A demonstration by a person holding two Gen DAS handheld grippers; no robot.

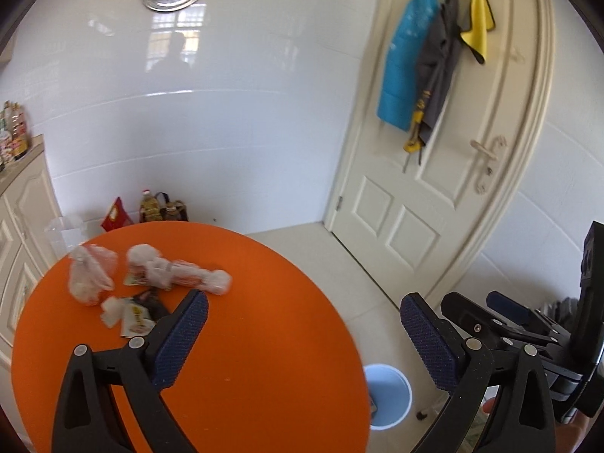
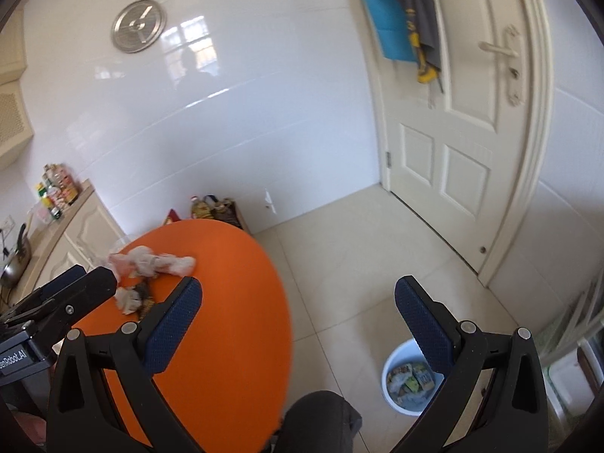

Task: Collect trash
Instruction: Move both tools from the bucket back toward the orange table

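Observation:
Trash lies on the far left of a round orange table [image 1: 245,339]: a crumpled clear plastic bag [image 1: 88,273], white tissue wads [image 1: 181,273], a small tissue [image 1: 112,311] and a snack wrapper [image 1: 137,319]. The pile also shows in the right wrist view [image 2: 151,264]. A pale blue bin [image 2: 409,381] with wrappers inside stands on the floor right of the table; its rim shows in the left wrist view [image 1: 389,396]. My left gripper [image 1: 302,324] is open and empty, just short of the trash. My right gripper [image 2: 298,313] is open and empty above the table edge and floor.
A cream door [image 1: 445,173] with hanging cloths is at the right. A cabinet with bottles [image 2: 56,192] stands at the left. Bags and bottles [image 1: 151,209] sit on the floor behind the table. A person's knee [image 2: 321,419] shows at the bottom.

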